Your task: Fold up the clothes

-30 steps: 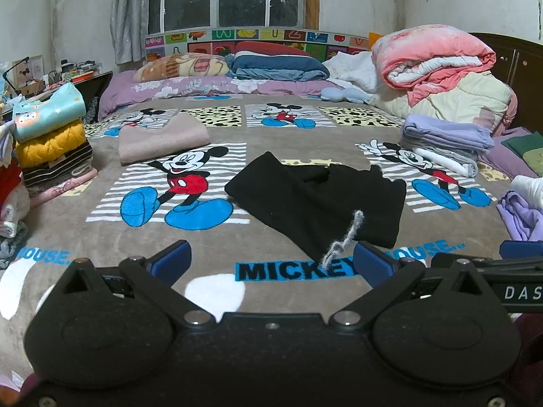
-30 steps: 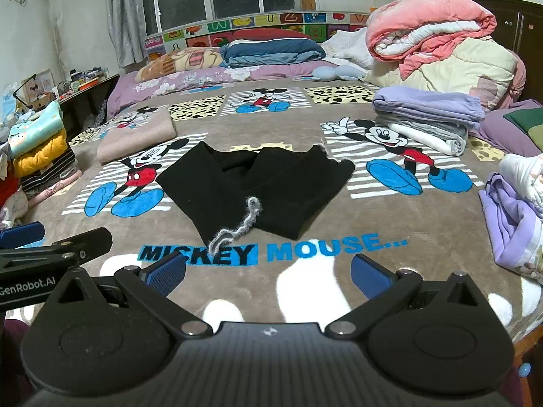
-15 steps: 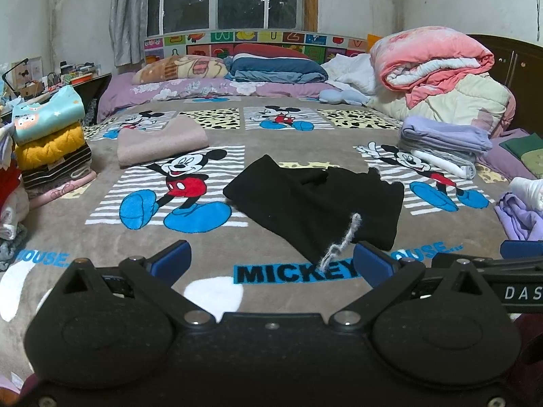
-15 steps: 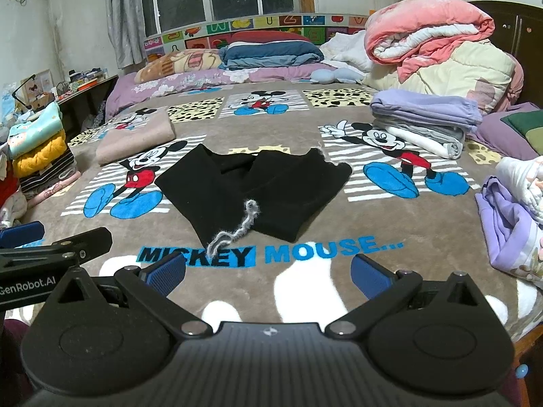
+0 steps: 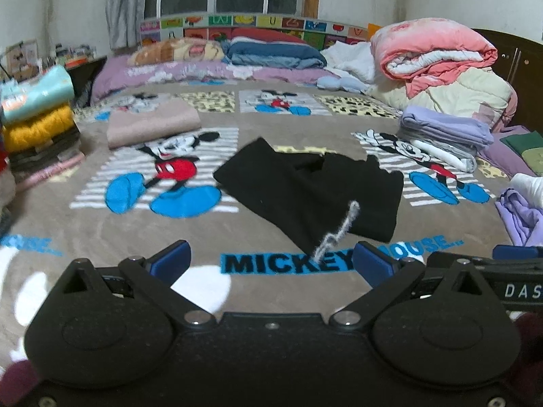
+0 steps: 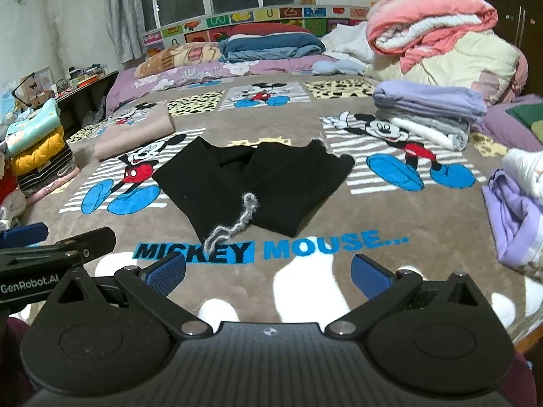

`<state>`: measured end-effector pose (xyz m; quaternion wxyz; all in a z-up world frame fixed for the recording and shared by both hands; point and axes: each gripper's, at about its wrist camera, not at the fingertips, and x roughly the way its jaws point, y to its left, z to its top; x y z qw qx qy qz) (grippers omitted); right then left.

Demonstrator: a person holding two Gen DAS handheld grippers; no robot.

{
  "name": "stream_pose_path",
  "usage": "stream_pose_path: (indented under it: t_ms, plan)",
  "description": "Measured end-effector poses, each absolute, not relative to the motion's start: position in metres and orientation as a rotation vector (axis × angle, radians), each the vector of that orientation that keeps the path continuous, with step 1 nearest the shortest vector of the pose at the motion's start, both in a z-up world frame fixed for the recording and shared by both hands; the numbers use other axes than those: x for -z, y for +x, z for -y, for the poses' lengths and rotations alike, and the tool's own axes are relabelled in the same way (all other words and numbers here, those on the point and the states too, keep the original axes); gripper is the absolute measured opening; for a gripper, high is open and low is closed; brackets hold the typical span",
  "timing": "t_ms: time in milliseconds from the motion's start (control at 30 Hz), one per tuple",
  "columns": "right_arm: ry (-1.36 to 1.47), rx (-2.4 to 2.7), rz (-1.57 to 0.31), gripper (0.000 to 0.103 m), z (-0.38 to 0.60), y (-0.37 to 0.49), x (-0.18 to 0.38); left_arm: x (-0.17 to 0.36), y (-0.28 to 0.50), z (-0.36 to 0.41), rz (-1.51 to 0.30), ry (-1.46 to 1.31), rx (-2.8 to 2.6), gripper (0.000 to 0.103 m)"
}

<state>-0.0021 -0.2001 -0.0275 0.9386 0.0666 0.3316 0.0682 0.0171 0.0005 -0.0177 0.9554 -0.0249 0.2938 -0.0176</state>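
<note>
A bed is covered by a brown cartoon-mouse blanket [image 6: 305,305], which fills most of both views. At the far right, a pink quilt [image 6: 431,17] is piled on a cream quilt [image 6: 475,64]. At the far end, pillows and a folded blue quilt [image 6: 271,45] are set against a headboard with coloured picture tiles, below a window.

The black garment [image 6: 251,183] is laid flat near the middle of the blanket, between two printed mouse figures and just beyond the printed lettering. It is spread in two lobes that meet at the near end. A grey fuzzy cord [image 6: 237,220] is laid on its near part, with the cord's near end trailing off the fabric onto the lettering.

At the left edge, a stack of folded clothes [image 6: 34,142] is seen, with a light blue piece on top and a yellow knit beneath. A folded beige garment [image 6: 135,129] is placed far left of the black garment. To the right, a folded lavender stack [image 6: 431,108] is placed on grey and white pieces. A crumpled purple garment [image 6: 509,217] is located at the near right edge.

The left gripper [image 5: 271,264] is held over the near edge of the blanket with its jaws wide apart; nothing is held. The right gripper [image 6: 268,274] is held beside it, jaws likewise wide apart and empty. Neither gripper is in contact with the black garment.
</note>
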Motion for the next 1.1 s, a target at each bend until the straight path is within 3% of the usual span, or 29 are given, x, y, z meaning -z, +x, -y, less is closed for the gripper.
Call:
stream_pose_path:
  t_ms: [567,867,967,1067,1100]
  plan:
    - [0.462,-0.362,-0.699,0.103,0.258,0.076,0.118,0.092,0.068,0.026,-0.743,-0.005,0.13,0.103]
    - [0.596,-0.443,-0.642,0.094,0.295,0.12,0.137,0.103,0.081,0.048,-0.647,0.138,0.145,0.101]
    - [0.598,-0.443,-0.642,0.09,0.295,0.131,0.141,0.108,0.09,0.056,-0.635,0.193,0.15,0.098]
    - [0.588,-0.444,-0.645,0.09,0.293,0.139,0.144,0.112,0.101,0.064,-0.629,0.252,0.152,0.077]
    - [0.594,-0.445,-0.644,0.09,0.293,0.141,0.145,0.114,0.105,0.066,-0.628,0.267,0.149,0.076]
